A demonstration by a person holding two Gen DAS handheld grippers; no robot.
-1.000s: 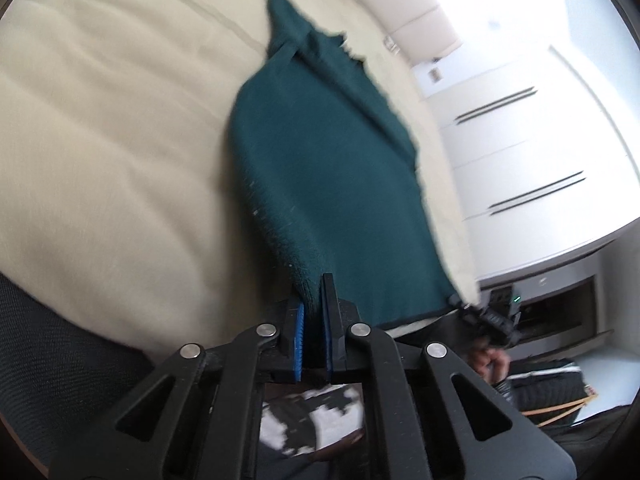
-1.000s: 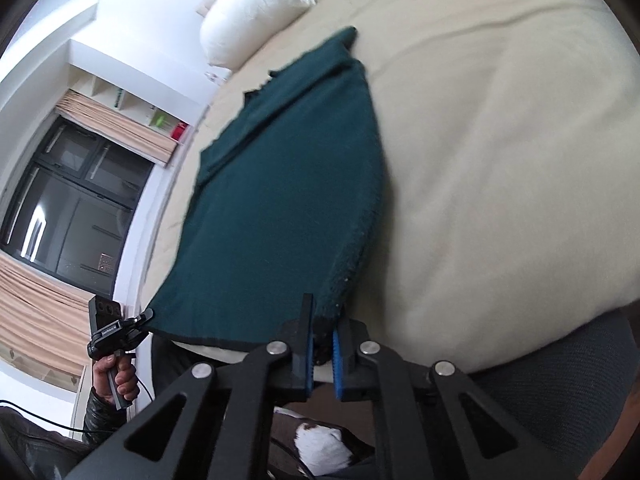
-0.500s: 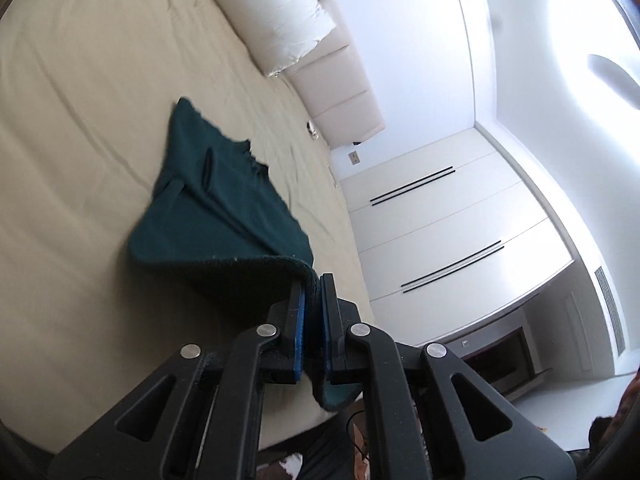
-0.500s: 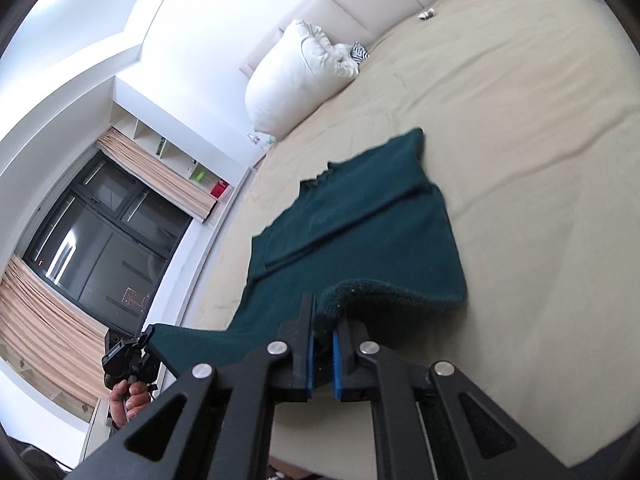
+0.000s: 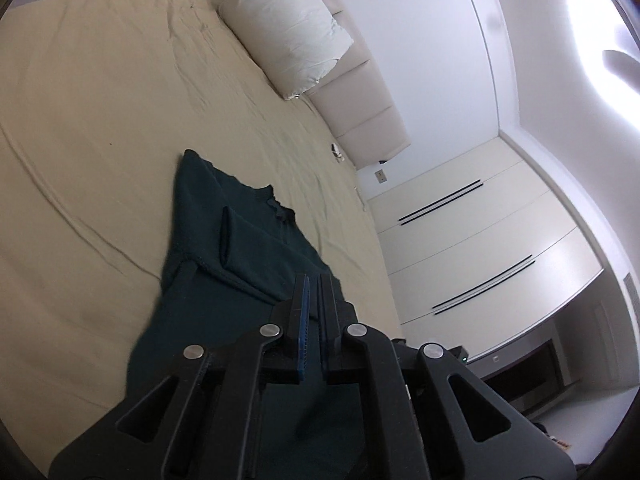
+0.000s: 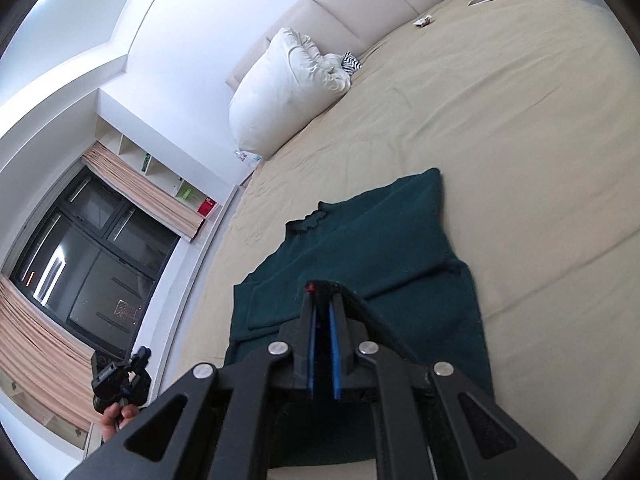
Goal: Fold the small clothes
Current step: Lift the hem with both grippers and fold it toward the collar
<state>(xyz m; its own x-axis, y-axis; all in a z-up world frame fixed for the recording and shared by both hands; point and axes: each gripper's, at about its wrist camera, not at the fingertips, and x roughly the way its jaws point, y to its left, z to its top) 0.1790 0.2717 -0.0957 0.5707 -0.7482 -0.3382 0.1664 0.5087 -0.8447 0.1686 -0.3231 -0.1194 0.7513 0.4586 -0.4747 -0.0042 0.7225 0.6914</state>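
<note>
A dark green knit sweater [image 5: 248, 240] lies on the beige bed [image 5: 100, 120], collar toward the headboard, one sleeve folded across its body. Its lower half is lifted off the sheet. My left gripper [image 5: 314, 284] is shut, and the raised cloth runs up to its blue pads from below. In the right wrist view the sweater [image 6: 380, 240] spreads ahead. My right gripper [image 6: 322, 300] is shut on the hem, whose edge drapes over its right finger. A hand [image 6: 114, 414] with a black handle shows at the lower left.
A white pillow [image 5: 288, 28] leans on the padded headboard [image 5: 360, 112]. White wardrobe doors [image 5: 480, 248] stand to the right of the bed. A dark window with tan blinds [image 6: 80, 248] is on the left. Small items [image 6: 424, 21] lie near the headboard.
Both grippers have risen and moved forward over the bed, carrying the hem toward the collar. The sweater's lower half has come off the bed edge and now hangs over its upper half.
</note>
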